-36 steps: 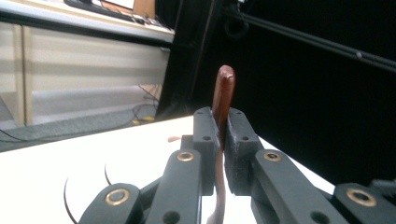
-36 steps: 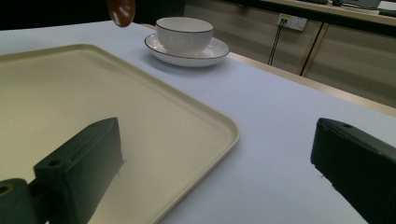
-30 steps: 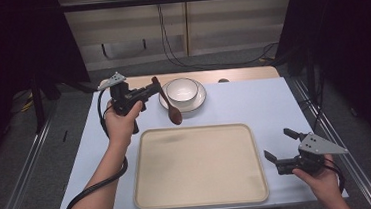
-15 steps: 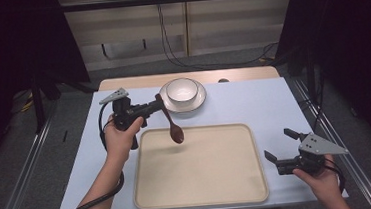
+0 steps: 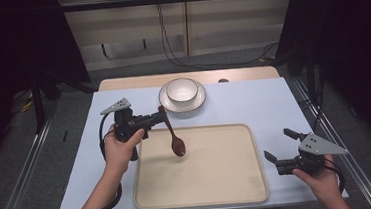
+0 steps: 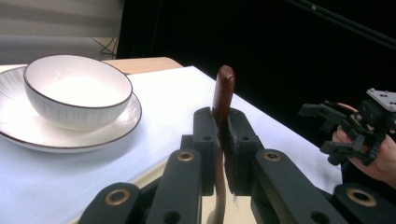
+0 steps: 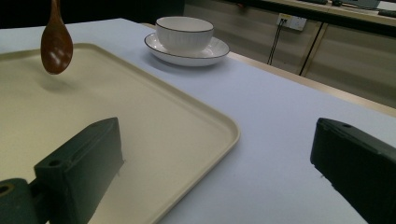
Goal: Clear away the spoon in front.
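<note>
1. My left gripper (image 5: 158, 118) sits over the far-left corner of the tray (image 5: 220, 194), with my left hand (image 5: 119, 149) wrapped round its body just left of the tray edge
2. Its jaws are clamped together on the handle of the brown wooden spoon (image 5: 174, 138); in the left gripper view the handle tip (image 6: 223, 88) sticks up between the two black pads
3. The spoon hangs from that grip with its bowl end lowest, tilted toward the near right, above the tray's far-left area; in the right gripper view the spoon bowl (image 7: 56, 44) is clear of the tray with a faint shadow on the surface under it
4. My right gripper (image 5: 281, 149) is well apart from the spoon, held in my right hand (image 5: 322, 179) over the near-right corner of the table (image 5: 87, 157), just right of the tray
5. Its jaws stand wide apart with nothing between them; the right gripper view shows open tabletop and the tray rim (image 7: 224, 135) in the gap
6. The white bowl (image 5: 181, 91) sits on its white plate (image 5: 197, 103) at the far middle of the table, just beyond the tray and just right of the left gripper's tips
7. The tray itself is cream-coloured and lies flat in the near middle of the light blue table
</note>
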Demonstrator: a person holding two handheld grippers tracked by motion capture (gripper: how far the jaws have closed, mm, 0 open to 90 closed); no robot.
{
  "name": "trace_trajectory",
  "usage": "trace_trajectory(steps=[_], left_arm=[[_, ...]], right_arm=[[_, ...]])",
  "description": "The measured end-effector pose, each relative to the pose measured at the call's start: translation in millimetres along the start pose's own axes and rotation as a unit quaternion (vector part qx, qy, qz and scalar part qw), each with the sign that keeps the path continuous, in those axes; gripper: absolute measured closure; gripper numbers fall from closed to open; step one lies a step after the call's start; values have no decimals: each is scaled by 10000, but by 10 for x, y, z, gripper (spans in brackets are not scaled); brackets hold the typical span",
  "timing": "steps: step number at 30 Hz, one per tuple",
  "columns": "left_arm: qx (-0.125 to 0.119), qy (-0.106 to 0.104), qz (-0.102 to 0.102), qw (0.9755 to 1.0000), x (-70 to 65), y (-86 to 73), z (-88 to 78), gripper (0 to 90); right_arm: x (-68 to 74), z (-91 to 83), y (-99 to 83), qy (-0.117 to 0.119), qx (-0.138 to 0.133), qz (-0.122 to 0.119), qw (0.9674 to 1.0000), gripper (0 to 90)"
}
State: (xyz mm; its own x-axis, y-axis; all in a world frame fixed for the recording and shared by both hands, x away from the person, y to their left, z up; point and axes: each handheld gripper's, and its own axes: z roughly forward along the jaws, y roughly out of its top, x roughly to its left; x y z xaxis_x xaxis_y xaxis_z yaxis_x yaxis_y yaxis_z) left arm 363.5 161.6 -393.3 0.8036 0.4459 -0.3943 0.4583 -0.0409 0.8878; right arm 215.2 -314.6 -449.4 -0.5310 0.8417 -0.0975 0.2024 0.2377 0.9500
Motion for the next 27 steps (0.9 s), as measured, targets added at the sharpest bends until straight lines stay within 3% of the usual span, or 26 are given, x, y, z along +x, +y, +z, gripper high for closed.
trace_trajectory(steps=[27], left_arm=[[282, -283, -149, 9991, -57, -206, -38, 842]], right_arm=[[-1, 4, 0, -1, 4, -8, 10000, 19]])
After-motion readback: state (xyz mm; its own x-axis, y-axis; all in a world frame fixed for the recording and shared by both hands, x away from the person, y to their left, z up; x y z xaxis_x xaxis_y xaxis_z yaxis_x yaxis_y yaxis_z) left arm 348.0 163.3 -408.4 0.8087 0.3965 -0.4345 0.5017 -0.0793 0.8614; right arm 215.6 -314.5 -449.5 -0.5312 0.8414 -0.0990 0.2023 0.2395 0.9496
